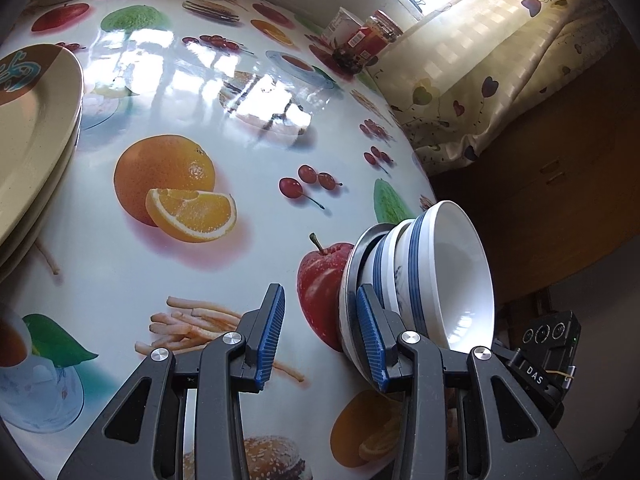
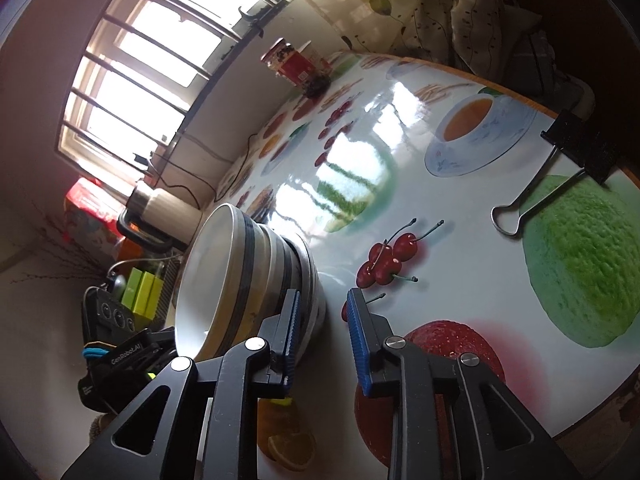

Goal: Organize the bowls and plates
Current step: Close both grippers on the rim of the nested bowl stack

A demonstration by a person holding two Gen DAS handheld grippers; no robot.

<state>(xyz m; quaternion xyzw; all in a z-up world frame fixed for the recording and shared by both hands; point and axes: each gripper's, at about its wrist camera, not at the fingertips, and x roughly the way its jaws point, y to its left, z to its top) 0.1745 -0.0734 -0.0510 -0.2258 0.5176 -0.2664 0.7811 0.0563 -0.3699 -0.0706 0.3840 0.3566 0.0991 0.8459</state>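
Observation:
Nested white bowls (image 1: 448, 272) with blue bands stand stacked on the fruit-print table (image 1: 180, 92), near its right edge in the left wrist view. My left gripper (image 1: 319, 292) is open and empty; its right finger (image 1: 370, 332) lies against the lowest bowl's outer side. Stacked cream plates (image 1: 36, 128) sit at the far left. In the right wrist view the same bowls (image 2: 224, 272) are at the left. My right gripper (image 2: 324, 296) is open with only table between its pads; its left finger (image 2: 290, 328) is beside the stack's base.
A red-labelled jar (image 1: 376, 36) and a white cup (image 1: 340, 26) stand at the table's far edge by the curtain. A black binder clip (image 2: 552, 176) grips the cloth at the table's edge. A kettle (image 2: 160, 208) with cord stands beyond the bowls.

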